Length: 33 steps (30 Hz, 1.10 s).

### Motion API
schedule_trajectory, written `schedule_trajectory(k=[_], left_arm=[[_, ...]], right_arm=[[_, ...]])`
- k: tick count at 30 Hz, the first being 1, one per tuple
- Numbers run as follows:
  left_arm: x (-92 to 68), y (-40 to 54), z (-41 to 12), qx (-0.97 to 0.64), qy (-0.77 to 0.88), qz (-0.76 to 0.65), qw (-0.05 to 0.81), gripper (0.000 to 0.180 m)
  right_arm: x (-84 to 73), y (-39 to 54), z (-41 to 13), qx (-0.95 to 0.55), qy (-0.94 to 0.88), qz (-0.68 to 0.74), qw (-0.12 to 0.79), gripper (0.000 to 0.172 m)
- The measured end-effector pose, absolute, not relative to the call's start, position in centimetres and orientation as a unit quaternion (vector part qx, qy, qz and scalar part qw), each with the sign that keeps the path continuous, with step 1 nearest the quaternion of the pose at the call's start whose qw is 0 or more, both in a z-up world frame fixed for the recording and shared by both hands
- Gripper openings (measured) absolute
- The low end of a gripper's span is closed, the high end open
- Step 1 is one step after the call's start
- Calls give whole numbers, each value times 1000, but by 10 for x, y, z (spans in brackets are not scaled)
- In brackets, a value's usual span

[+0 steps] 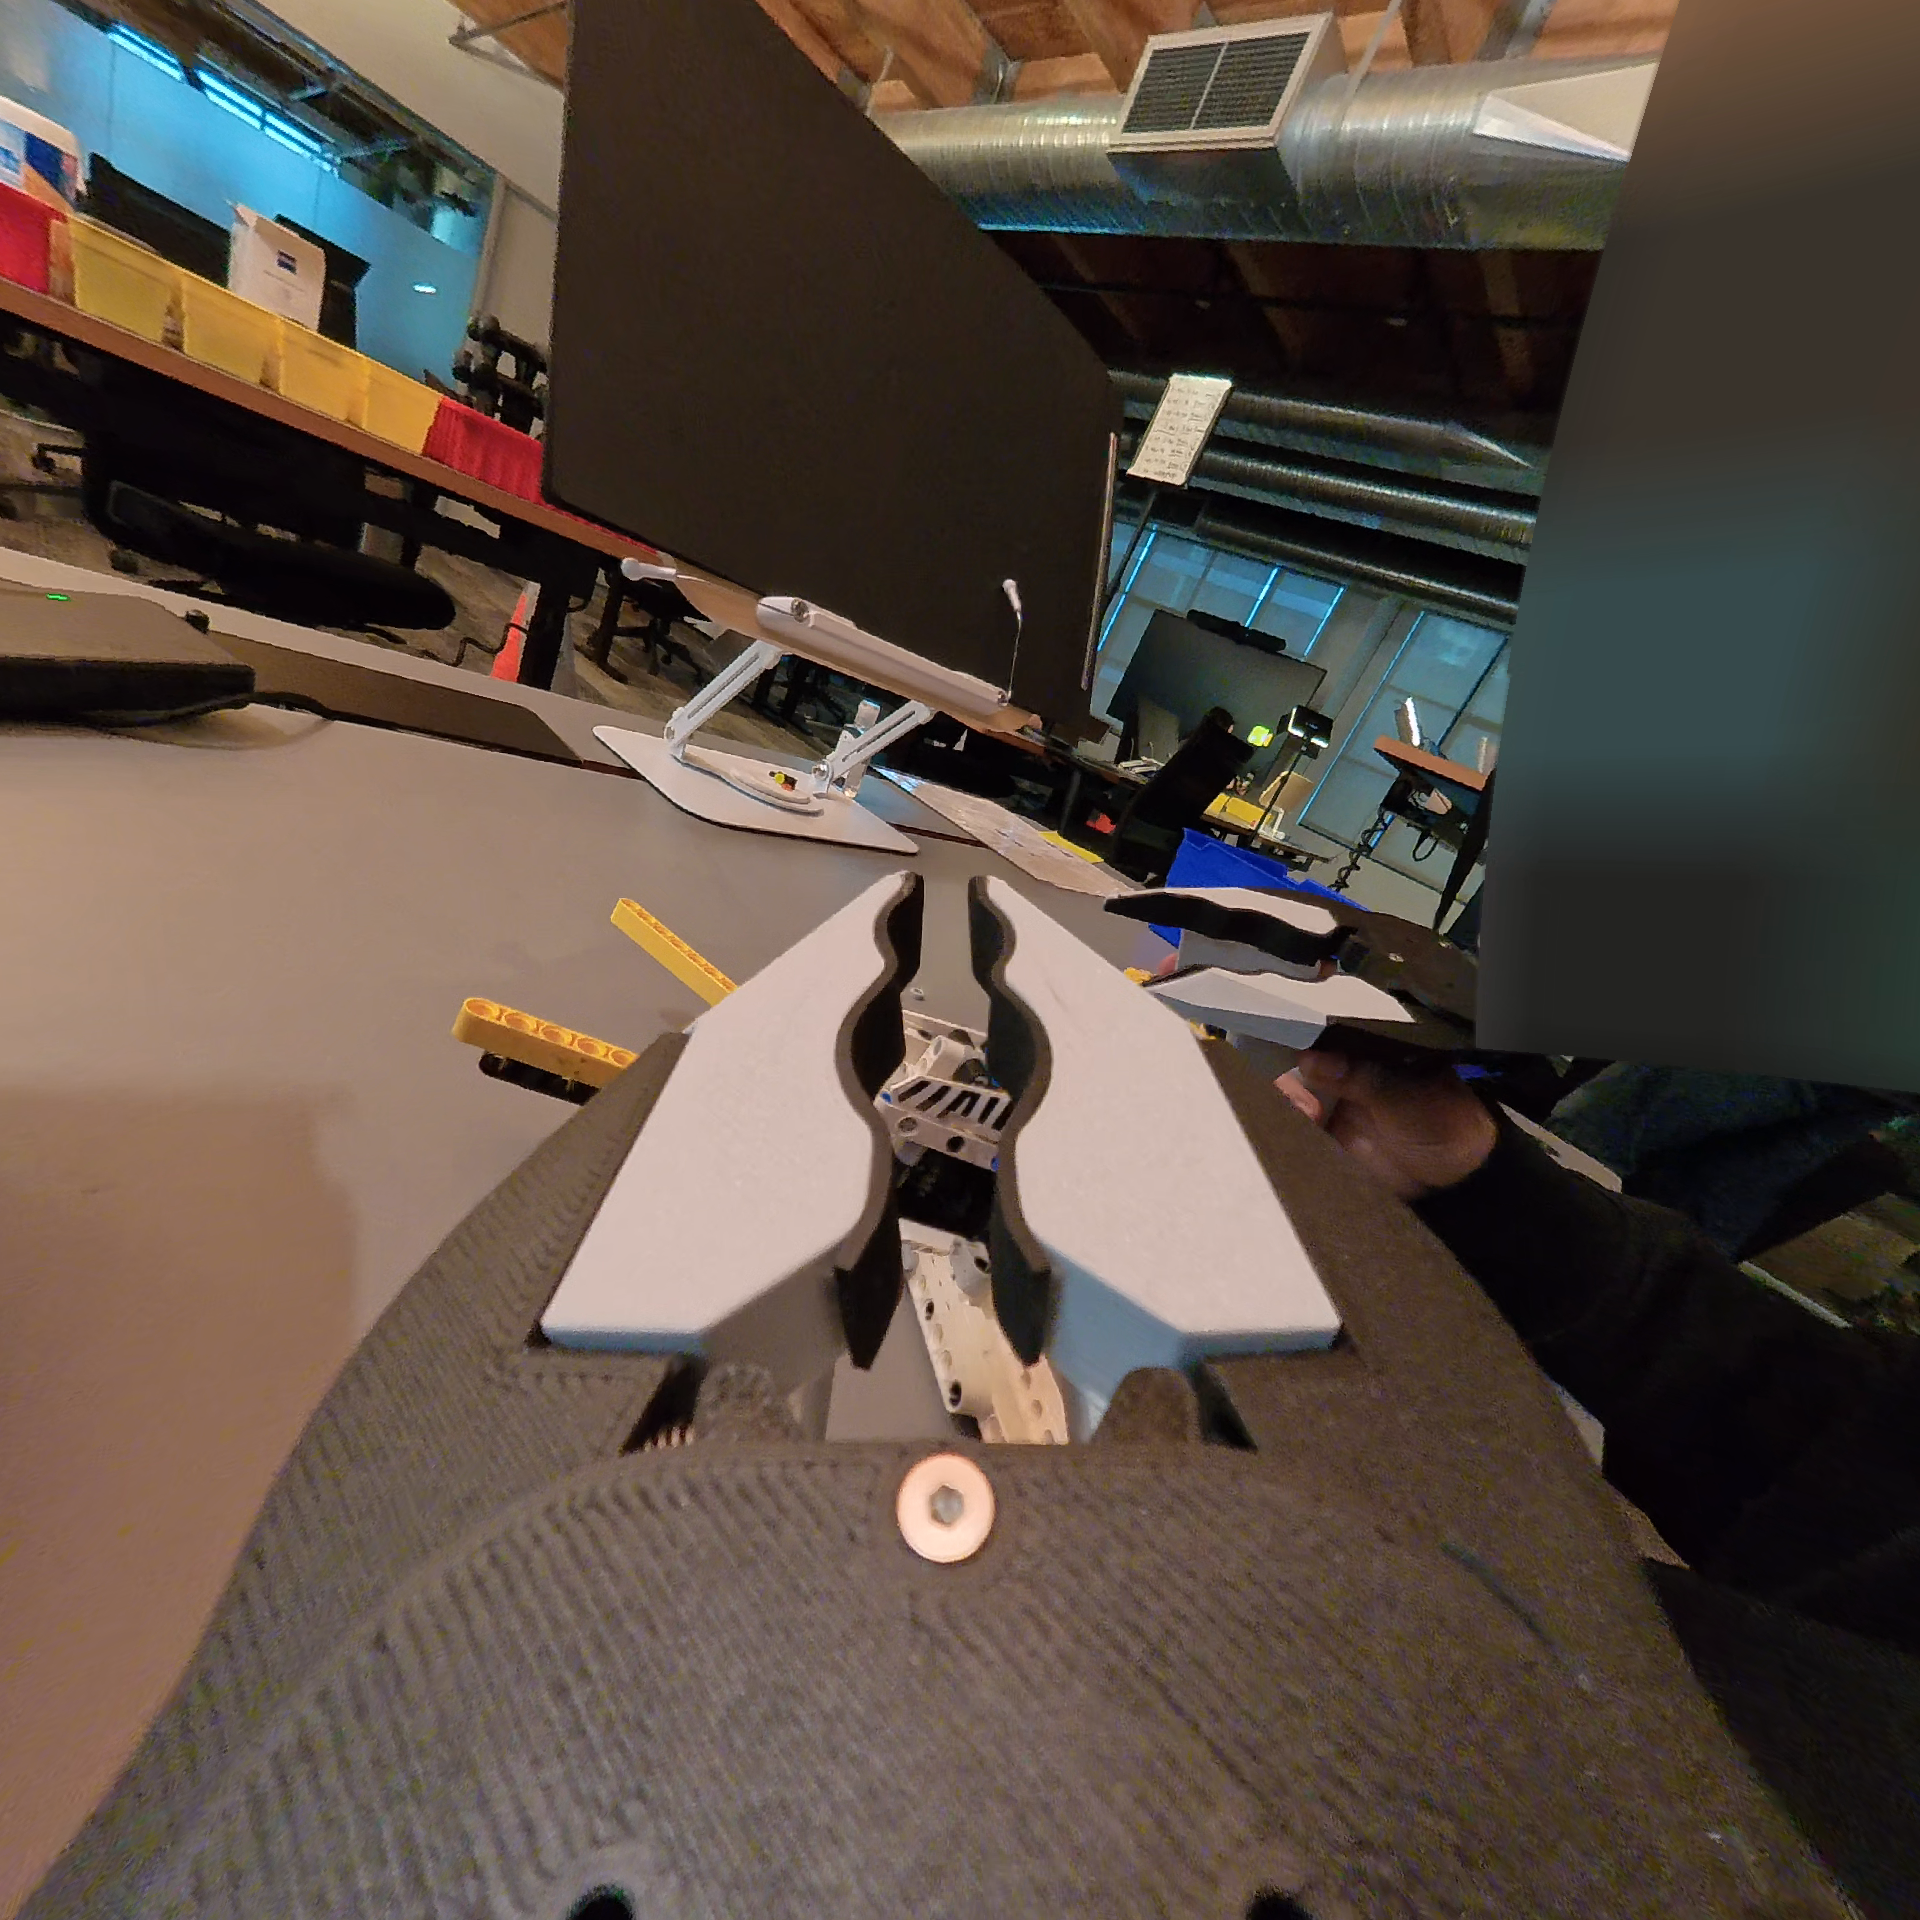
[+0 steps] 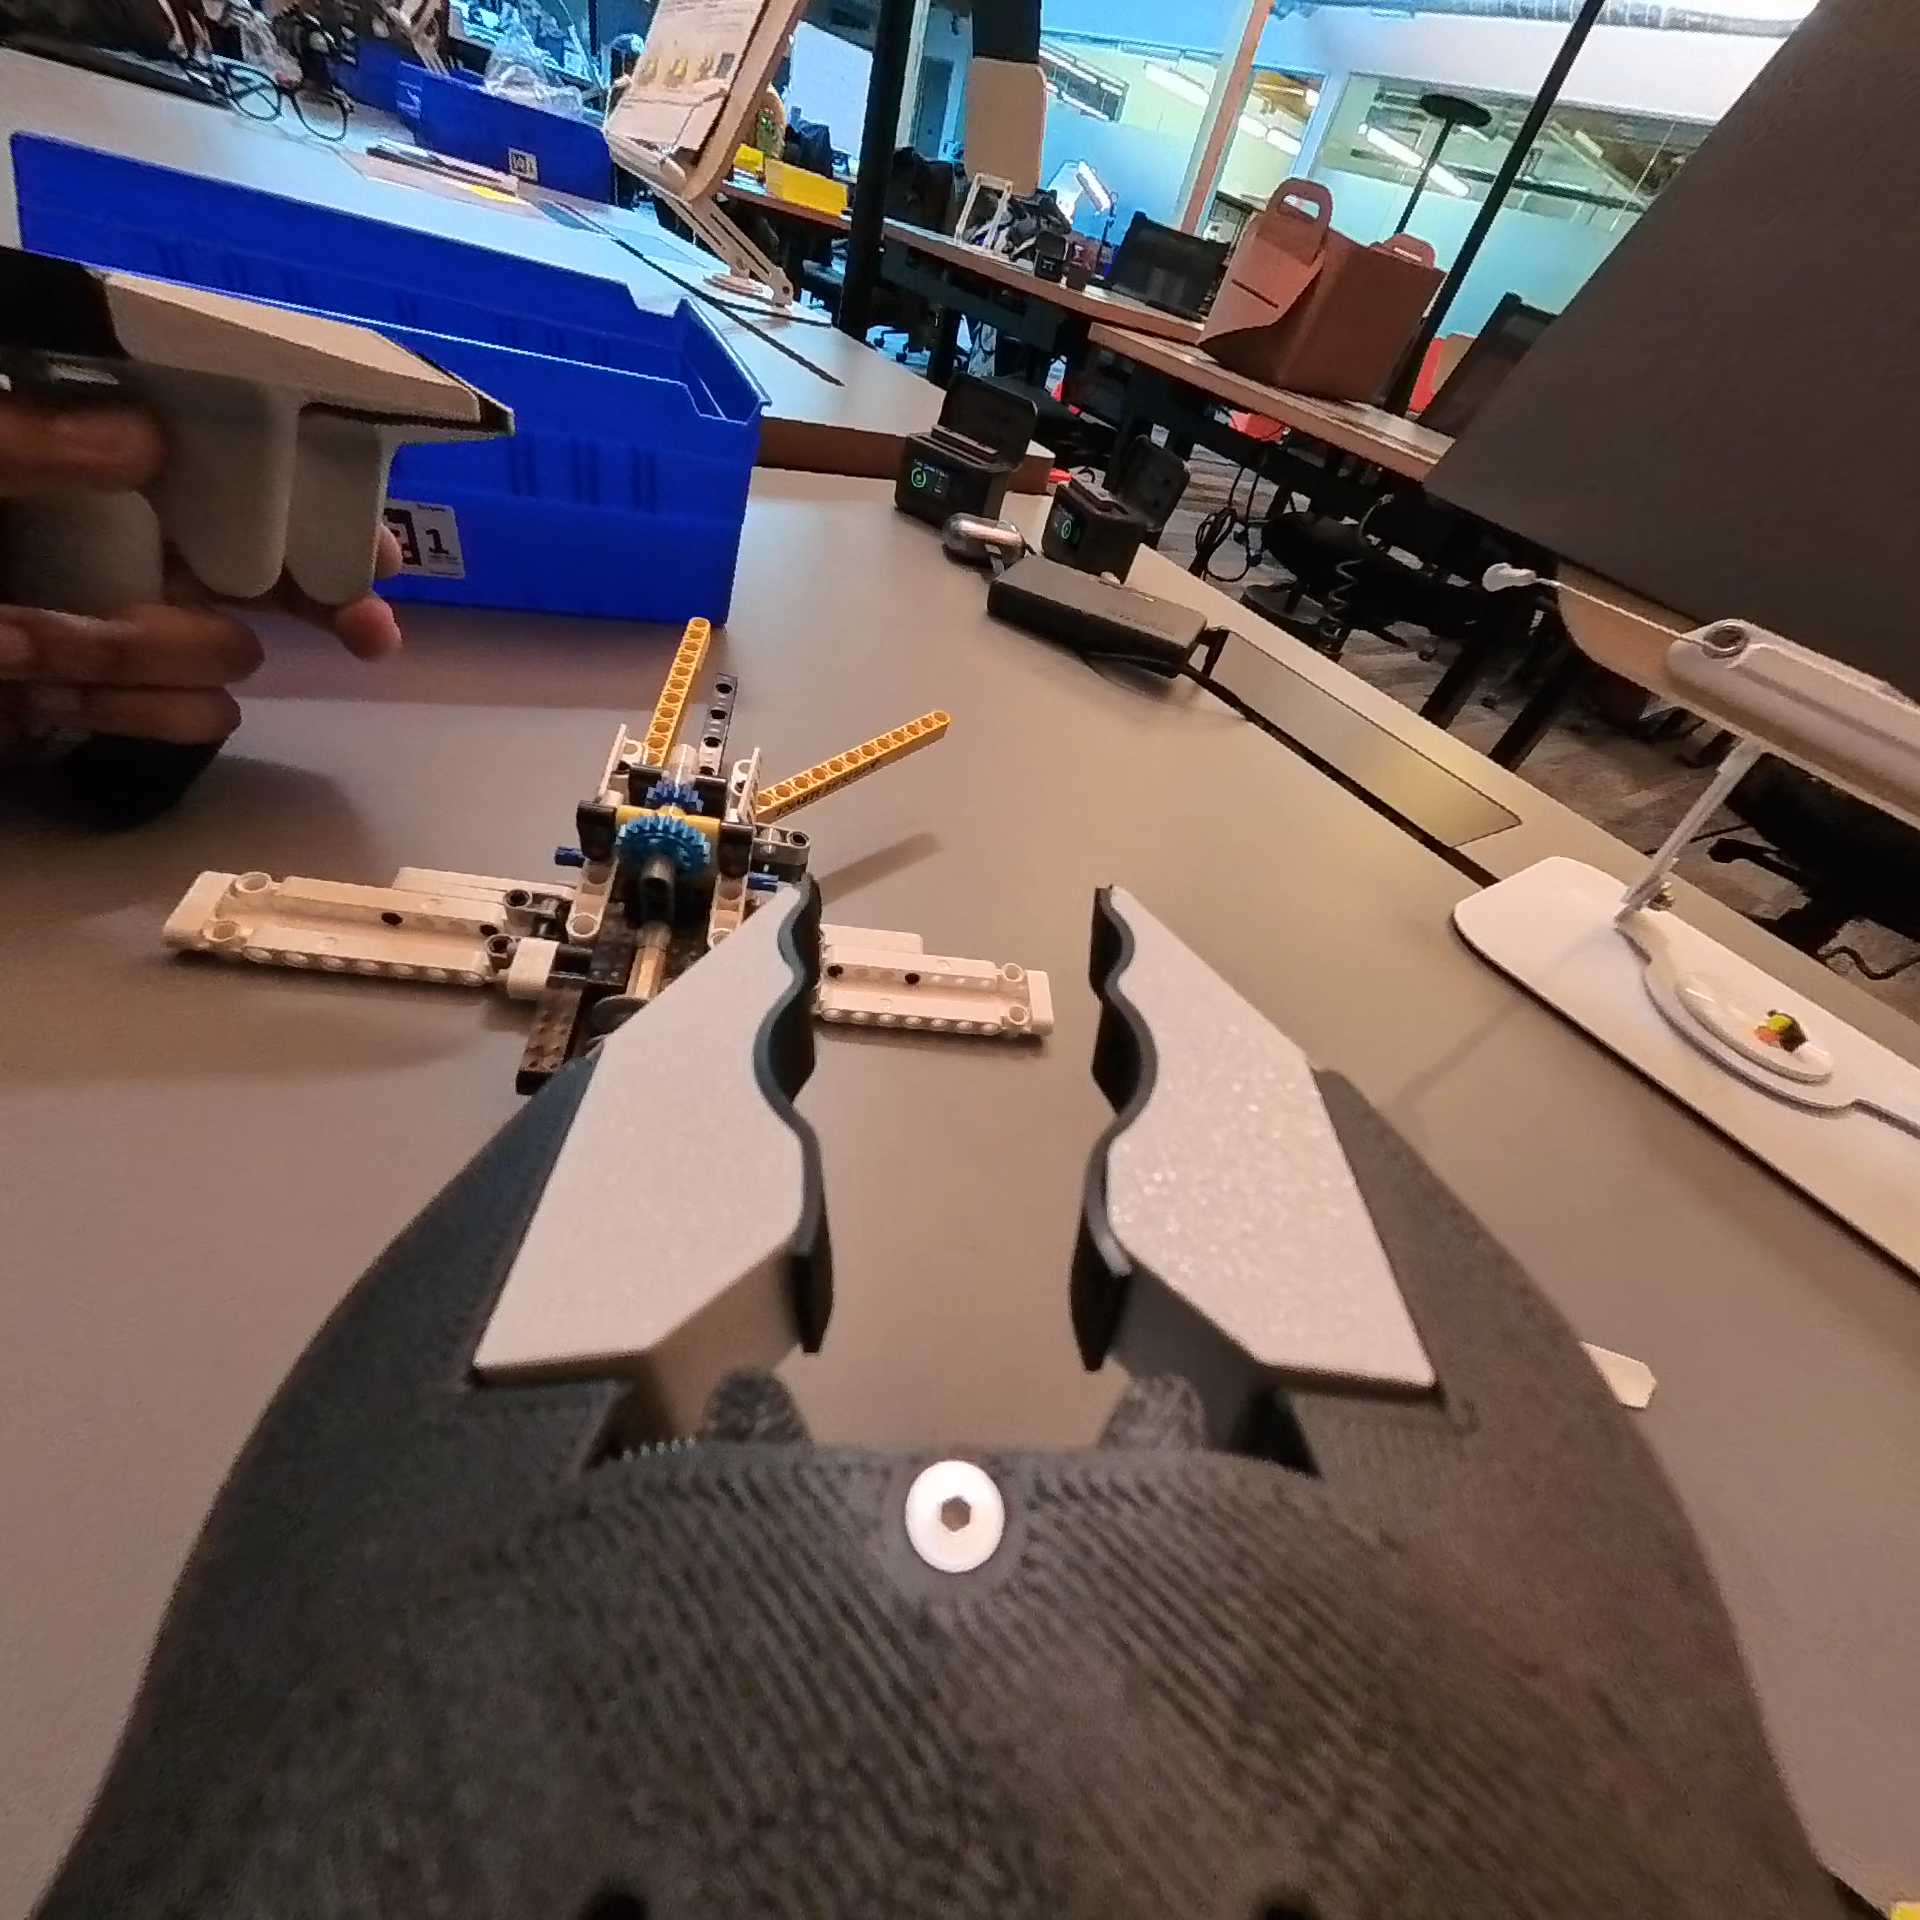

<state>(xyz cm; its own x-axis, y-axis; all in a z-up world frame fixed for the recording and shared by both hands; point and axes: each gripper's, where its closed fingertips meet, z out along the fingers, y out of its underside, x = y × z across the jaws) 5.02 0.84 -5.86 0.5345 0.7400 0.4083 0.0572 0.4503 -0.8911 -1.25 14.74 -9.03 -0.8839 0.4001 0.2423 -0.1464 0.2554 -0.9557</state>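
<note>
Fingers [image 1: 831, 1039] of the left gripper [image 1: 945, 904] are almost together, with only a narrow slit and nothing clamped, and a hand [image 2: 125, 644] holds it level above the table [image 2: 1143, 790], just before the blue bin [image 2: 582, 416]. The right gripper [image 2: 951, 904] is tilted low with its fingers wide apart and bare, its left one over the white beam of the brick model [image 2: 644, 862]. This model lies flat, well away from the table's far edge, with free surface between it and the stand base [image 2: 1558, 956] at the right.

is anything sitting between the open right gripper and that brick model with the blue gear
Nothing visible does. The right gripper is open over bare grey table, and the brick model lies just ahead to its left, its white beam showing between the fingertips.
</note>
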Motion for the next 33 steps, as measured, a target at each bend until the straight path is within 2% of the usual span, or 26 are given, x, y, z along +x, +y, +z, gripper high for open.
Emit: schedule_trajectory(k=[8, 14, 21, 26, 30, 33], left_arm=[[49, 9, -59, -468, -426, 218, 743, 8], [49, 9, -59, -465, -425, 211, 747, 9], [50, 13, -59, -475, -419, 218, 742, 13], [53, 24, -58, -505, -395, 242, 728, 18], [53, 22, -58, -501, -399, 246, 728, 17], [53, 19, -57, -493, -403, 247, 731, 17]], right_arm=[[-11, 143, -99, -77, -772, 591, 220, 51], [-8, 140, -98, -95, -764, 615, 173, 48], [-10, 142, -95, -105, -757, 625, 159, 45], [-3, 136, -100, -73, -772, 606, 178, 42], [7, 129, -108, -23, -791, 572, 219, 27], [16, 123, -109, 3, -791, 568, 228, 27]])
